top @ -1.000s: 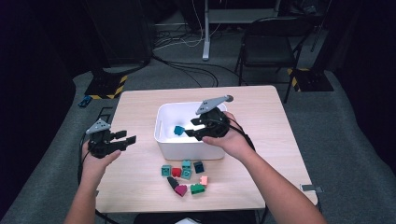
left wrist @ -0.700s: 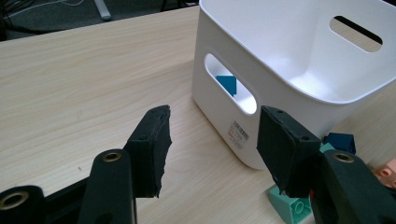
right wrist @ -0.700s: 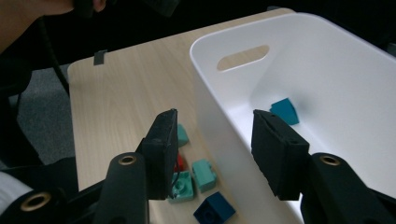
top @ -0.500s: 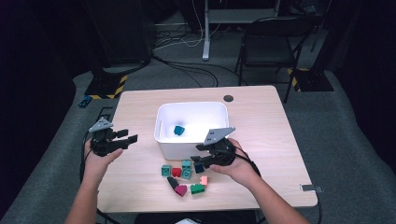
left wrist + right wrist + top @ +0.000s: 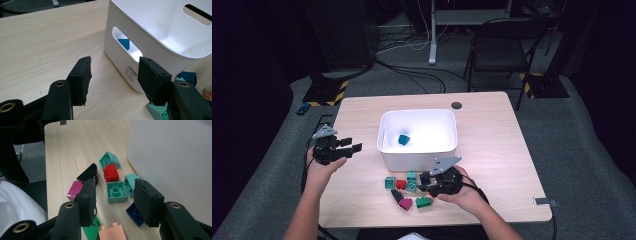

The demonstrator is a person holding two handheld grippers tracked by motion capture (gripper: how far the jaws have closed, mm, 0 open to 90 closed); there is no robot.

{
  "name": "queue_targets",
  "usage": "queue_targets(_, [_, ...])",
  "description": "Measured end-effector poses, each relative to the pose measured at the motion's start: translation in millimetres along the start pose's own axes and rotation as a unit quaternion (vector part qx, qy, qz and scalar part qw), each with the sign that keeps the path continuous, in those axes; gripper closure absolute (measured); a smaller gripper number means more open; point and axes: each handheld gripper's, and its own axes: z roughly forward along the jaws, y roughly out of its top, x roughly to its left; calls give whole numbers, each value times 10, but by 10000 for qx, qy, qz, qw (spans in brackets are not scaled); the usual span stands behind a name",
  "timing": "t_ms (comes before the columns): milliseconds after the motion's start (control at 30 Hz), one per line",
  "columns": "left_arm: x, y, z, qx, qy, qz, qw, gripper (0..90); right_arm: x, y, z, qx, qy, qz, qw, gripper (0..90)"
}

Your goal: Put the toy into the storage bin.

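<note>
Left gripper view showed a small white label [image 5: 131, 72] low on the bin's [image 5: 160, 50] wall, with an orange mark and print too small to read; no other writing could be made out.

Bricks lay loose on the table [image 5: 492, 150] just in front of the bin [image 5: 418, 152], all studded plastic with glossy faces. In the right gripper view a teal brick [image 5: 116, 192] sat stud-up between the jaw tips, a second teal brick [image 5: 131, 184] touching its right side next to the bin wall, and a red brick [image 5: 111, 173] just beyond it. A third teal one [image 5: 109, 160] lay tilted past the red. A black wedge [image 5: 87, 173] touched a magenta brick [image 5: 74, 190] at the left. A dark blue brick [image 5: 134, 213] lay under the right jaw, with a peach brick [image 5: 111, 231] and a green one [image 5: 91, 229] nearest the camera.

One blue brick [image 5: 403, 139] lay inside the bin, a smooth white plastic tub with rounded corners and slot handles; it showed through the slot in the left gripper view [image 5: 124, 44].

The right gripper [image 5: 426, 182] hovered low over the bricks, jaws parted and clasping nothing. The left gripper [image 5: 356, 145] was held over the table's left edge, well apart from the bricks, jaws spread and empty.

The table was pale wood grain with a round dark grommet [image 5: 456, 105]
</note>
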Motion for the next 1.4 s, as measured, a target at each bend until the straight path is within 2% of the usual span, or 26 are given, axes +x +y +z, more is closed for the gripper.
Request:
queue_targets(167, [18, -14, 34, 100, 4, -25, 9999, 442, 34, -83, 73, 93, 124, -134, 9998, 522])
queue_targets(333, [25, -3, -6, 35, 16, -34, 10000, 442, 84, -160, 145, 164, 194, -129, 9996, 513])
queue_targets(367, [30, -2, -22, 16, 14, -26, 10000, 442, 95, -175, 154, 188, 218, -228, 9993, 510])
queue_targets(500, [33, 5, -74, -88, 47, -61, 9999, 442, 158, -213, 185, 254, 347, -313, 9986, 501])
queue_targets(700, [36, 20, -88, -119, 42, -49, 9999, 442, 174, -253, 264, 340, 462, -266, 9980, 500])
queue_targets(933, [37, 42, -35, -54, -9, -19, 10000, 442, 185, -339, 398, 675, 401, -390, 9962, 511])
queue_targets(1133, [25, 46, -25, -77, -5, -19, 10000, 441, 189, -360, 392, 721, 364, -321, 9962, 567])
queue_targets(1200, [27, 47, -40, -80, -1, -6, 10000, 442, 178, -362, 391, 748, 379, -384, 9957, 579])
queue_targets(1267, [25, 46, -49, -134, 23, -21, 9999, 441, 180, -360, 386, 772, 328, -364, 9958, 648])
queue_targets(1400, [34, 45, -70, -115, 31, -12, 9999, 442, 173, -349, 383, 806, 347, -311, 9957, 655])
